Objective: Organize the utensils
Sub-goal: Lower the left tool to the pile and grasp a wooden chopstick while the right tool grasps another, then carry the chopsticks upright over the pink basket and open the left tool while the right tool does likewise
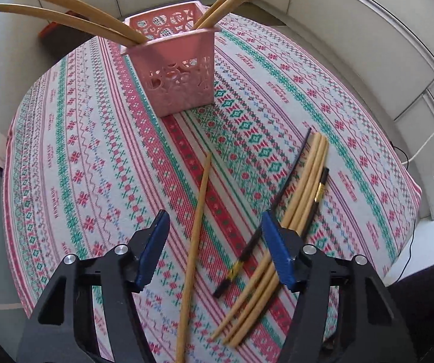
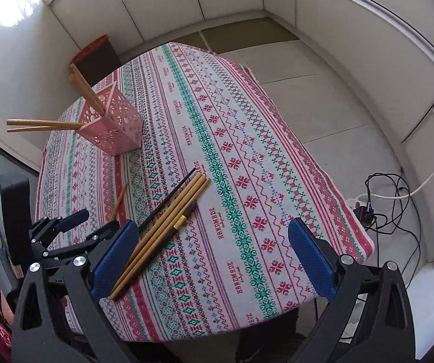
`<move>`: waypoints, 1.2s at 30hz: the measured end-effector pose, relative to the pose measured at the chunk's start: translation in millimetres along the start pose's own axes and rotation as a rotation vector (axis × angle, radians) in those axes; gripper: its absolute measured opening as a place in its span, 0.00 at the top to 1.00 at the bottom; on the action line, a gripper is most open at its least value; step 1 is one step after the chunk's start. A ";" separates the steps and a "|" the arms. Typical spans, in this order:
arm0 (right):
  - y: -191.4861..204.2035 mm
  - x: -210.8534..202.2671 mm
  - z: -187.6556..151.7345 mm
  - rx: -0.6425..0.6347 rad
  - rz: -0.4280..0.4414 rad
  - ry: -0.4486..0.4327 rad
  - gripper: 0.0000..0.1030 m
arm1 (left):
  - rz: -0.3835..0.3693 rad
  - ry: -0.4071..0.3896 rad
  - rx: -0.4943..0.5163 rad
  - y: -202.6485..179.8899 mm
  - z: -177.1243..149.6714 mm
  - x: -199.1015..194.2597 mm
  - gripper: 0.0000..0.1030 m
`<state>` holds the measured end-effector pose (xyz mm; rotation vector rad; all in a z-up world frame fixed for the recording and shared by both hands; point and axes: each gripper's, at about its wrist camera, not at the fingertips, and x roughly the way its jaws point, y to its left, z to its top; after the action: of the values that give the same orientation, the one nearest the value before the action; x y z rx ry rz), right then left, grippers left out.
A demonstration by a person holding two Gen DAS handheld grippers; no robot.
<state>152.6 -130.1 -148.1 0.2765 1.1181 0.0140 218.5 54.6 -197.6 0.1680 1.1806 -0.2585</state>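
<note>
A pink lattice basket (image 1: 183,74) stands on the patterned tablecloth and holds several wooden chopsticks (image 1: 74,15); the right wrist view shows it too (image 2: 117,124). A single wooden chopstick (image 1: 197,236) lies between the fingers of my open left gripper (image 1: 213,251), which hovers just above it. A bundle of wooden chopsticks (image 1: 298,208) with two black chopsticks (image 1: 280,199) lies to its right, also seen in the right wrist view (image 2: 168,220). My right gripper (image 2: 213,260) is open and empty, above the table's near edge.
The tablecloth (image 2: 247,157) covers a small table with floor on the right. Cables and a power strip (image 2: 377,202) lie on the floor. A dark bin with a red rim (image 2: 96,57) stands behind the table. White cabinet walls surround.
</note>
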 end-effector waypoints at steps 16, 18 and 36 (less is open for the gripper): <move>-6.2 47.6 15.4 0.098 -0.086 0.101 0.07 | 0.010 0.075 0.018 10.8 13.9 40.3 0.95; 0.7 54.0 18.1 0.103 -0.090 0.100 0.12 | 0.019 0.055 0.013 14.0 8.4 32.5 0.95; 15.1 111.4 10.9 0.258 -0.027 0.291 0.65 | -0.020 -0.183 0.049 6.6 -22.0 -74.8 0.95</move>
<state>213.3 -101.3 -238.9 0.5008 1.4145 -0.1181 174.3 75.0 -136.4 0.1722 0.9956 -0.3142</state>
